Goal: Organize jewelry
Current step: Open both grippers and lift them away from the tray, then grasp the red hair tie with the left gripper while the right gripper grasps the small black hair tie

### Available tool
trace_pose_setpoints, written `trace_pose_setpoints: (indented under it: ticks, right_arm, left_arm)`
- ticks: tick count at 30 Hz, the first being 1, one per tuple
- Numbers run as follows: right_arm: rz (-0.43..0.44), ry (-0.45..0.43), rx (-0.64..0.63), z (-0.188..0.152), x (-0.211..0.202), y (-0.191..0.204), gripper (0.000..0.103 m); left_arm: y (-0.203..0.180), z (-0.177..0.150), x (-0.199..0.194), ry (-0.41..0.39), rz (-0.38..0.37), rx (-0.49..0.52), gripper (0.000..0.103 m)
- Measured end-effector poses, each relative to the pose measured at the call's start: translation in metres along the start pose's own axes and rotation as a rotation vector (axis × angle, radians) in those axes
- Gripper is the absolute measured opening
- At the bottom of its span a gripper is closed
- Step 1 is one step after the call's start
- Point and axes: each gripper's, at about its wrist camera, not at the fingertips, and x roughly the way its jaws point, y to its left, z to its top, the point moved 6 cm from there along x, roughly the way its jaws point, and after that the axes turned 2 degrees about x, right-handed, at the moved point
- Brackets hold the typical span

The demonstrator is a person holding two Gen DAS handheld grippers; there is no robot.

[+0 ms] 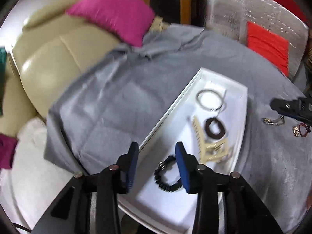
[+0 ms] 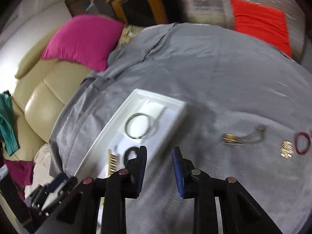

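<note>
Left wrist view: the left claw (image 1: pixel 157 152) is released above the near end of the white tray (image 1: pixel 165 115), which holds a black beaded bracelet (image 1: pixel 167 173), cream hair clip (image 1: pixel 208 146), dark ring (image 1: pixel 215 127) and silver bangle (image 1: pixel 210 99). The right claw (image 2: pixel 159 156) is released over the grey cloth (image 2: pixel 214 78); a gold chain piece (image 2: pixel 241 136), gold brooch (image 2: pixel 286 149) and red band (image 2: pixel 302 143) lie to its right

A grey cloth (image 2: pixel 204 74) covers the bench, rumpled into folds along its far left edge. Beside it stands a cream leather sofa (image 1: pixel 50 58), with a magenta cushion (image 2: pixel 81 41) propped on its back near the cloth's far corner, and a teal garment (image 2: pixel 7 117) lying at its left end. Farther back are a wooden cabinet (image 2: pixel 140 3) with a dark glass door and a bright red-orange cushion (image 1: pixel 267 46).
</note>
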Motion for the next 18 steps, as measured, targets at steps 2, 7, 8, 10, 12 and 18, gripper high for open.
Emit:
trace_pose_setpoints:
  ticks: [2,7,8,10,12,18]
  right_arm:
    - [0.001,-0.025,0.041,-0.004,-0.017,-0.022,0.03]
    - [-0.013,-0.069,0.112,-0.015,-0.052,-0.071,0.03]
    - [-0.017,-0.075,0.127,-0.017,-0.059,-0.082,0.03]
    - [-0.02,-0.086,0.152,-0.021,-0.069,-0.099,0.03]
    - [-0.033,-0.1,0.176,-0.025,-0.077,-0.116,0.03]
    - [-0.057,-0.118,0.252,-0.038,-0.086,-0.161,0.03]
  left_arm:
    - [-0.012,0.006,-0.008,-0.035,0.003,0.026,0.041]
    - [-0.043,0.008,-0.018,-0.059,-0.017,0.062,0.042]
    - [-0.05,0.008,-0.02,-0.063,-0.023,0.069,0.042]
    - [-0.06,0.007,-0.022,-0.072,-0.029,0.082,0.042]
    - [-0.073,0.008,-0.024,-0.08,-0.035,0.103,0.042]
    - [-0.107,0.004,-0.028,-0.085,-0.055,0.156,0.043]
